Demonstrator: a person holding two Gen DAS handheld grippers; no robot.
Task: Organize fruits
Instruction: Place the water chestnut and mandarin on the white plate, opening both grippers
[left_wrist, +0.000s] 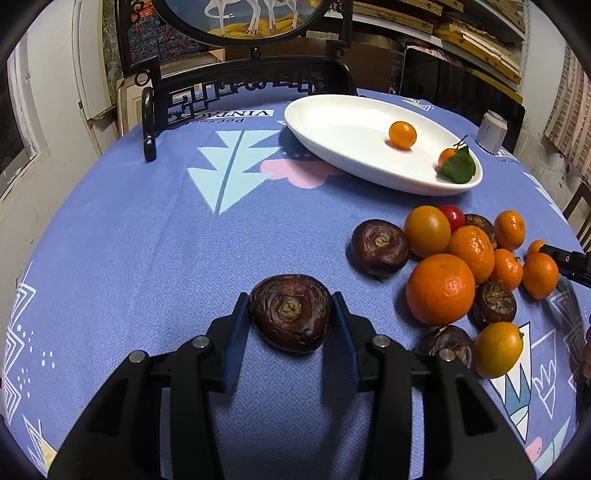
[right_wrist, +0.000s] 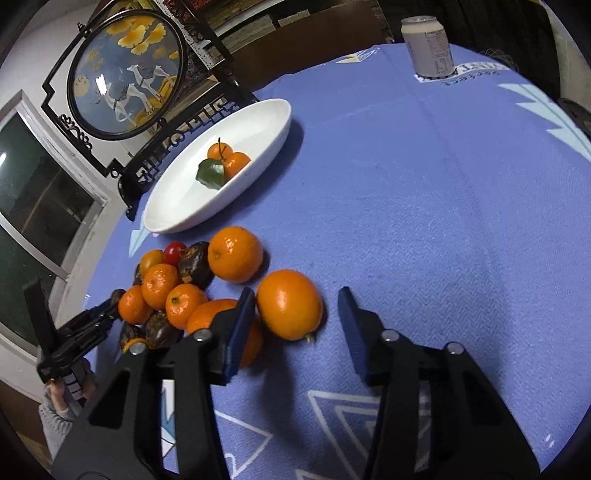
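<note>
My left gripper (left_wrist: 290, 299) is shut on a dark brown water chestnut (left_wrist: 290, 319) that rests on the blue tablecloth, a blue pad pressing each side. My right gripper (right_wrist: 297, 291) stands open around a smooth orange (right_wrist: 290, 304) on the cloth: the left pad touches it and a gap shows at the right pad. A heap of mandarins (right_wrist: 173, 291), water chestnuts (left_wrist: 378, 247) and one red cherry tomato (left_wrist: 453, 217) lies beside it. The white oval plate (left_wrist: 343, 125) behind holds two small oranges (left_wrist: 402, 134), one with a green leaf (left_wrist: 458, 168).
A pale drink can (right_wrist: 428, 46) stands at the table's far edge. A black carved stand with a round painted screen (right_wrist: 125, 74) rises behind the plate. A hand and sleeve (right_wrist: 59, 402) hold the left gripper at the table's left edge.
</note>
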